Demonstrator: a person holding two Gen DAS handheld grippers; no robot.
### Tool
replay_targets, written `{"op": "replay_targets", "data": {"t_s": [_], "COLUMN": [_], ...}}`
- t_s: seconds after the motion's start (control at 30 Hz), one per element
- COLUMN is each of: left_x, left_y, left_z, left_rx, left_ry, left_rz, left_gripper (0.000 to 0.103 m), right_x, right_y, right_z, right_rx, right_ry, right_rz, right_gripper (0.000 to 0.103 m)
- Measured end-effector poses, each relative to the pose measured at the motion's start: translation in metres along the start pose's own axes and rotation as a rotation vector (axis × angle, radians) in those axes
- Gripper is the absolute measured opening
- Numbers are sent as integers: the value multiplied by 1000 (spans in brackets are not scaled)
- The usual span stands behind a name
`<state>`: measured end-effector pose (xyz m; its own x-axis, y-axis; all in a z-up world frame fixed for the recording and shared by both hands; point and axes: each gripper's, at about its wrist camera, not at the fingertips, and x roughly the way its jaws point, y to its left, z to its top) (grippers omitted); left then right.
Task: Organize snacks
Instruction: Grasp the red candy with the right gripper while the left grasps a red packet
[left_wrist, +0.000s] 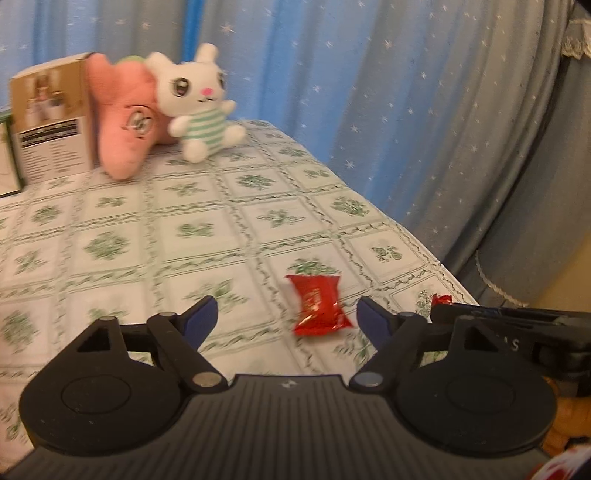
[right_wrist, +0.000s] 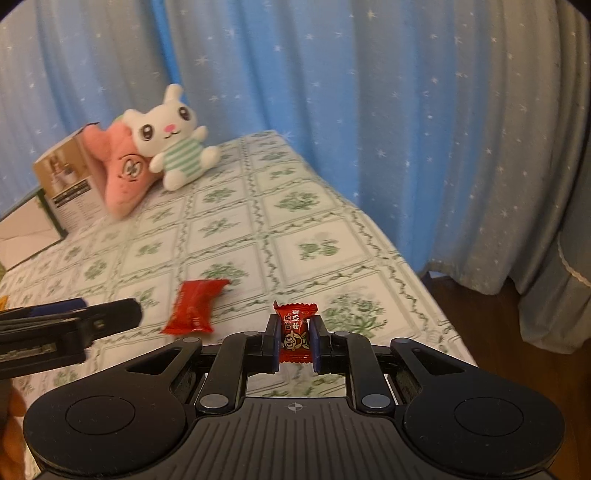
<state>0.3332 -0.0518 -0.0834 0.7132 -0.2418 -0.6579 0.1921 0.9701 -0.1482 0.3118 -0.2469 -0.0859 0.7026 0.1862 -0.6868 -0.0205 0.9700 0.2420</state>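
Candy (right_wrist: 295, 334) pinched in right gripper (right_wrist: 294, 338) — light, crinkly; packet (left_wrist: 318, 308) at one o'clock of open left gripper (left_wrist: 286, 314) — take mid-body.

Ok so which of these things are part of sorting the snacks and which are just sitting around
Job: small red candy in the right gripper; larger red snack packet ahead of the open left gripper.
Lying about: white bunny plush, pink plush, cardboard box.

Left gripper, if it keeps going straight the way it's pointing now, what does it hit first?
Most likely the red snack packet lying on the tablecloth. It sits just ahead of the open left gripper, nearer its right finger. Depth is hard to judge, so it might meet the cloth first.
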Motion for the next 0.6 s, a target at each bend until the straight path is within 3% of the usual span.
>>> {"op": "replay_targets", "data": {"t_s": [0.3,0.37,0.5,0.6], "left_x": [50,60,71,70], "left_y": [-21,-23,-25,-24], "left_z": [14,13,9,6], "left_rx": [61,69,88,98], "left_ry": [50,76,109,111], "left_rz": [-12,-13,-6,-13], "left_gripper": [64,57,32,27], "right_x": [3,5,10,12], "right_y": [-5,-2,3,4], "right_z": [6,7,8,9], "right_rx": [13,12,5,-5], "right_ry": [-11,-11,-15,-19], "right_rz": [-13,-12,-13,-16], "right_gripper": [16,16,16,16]}}
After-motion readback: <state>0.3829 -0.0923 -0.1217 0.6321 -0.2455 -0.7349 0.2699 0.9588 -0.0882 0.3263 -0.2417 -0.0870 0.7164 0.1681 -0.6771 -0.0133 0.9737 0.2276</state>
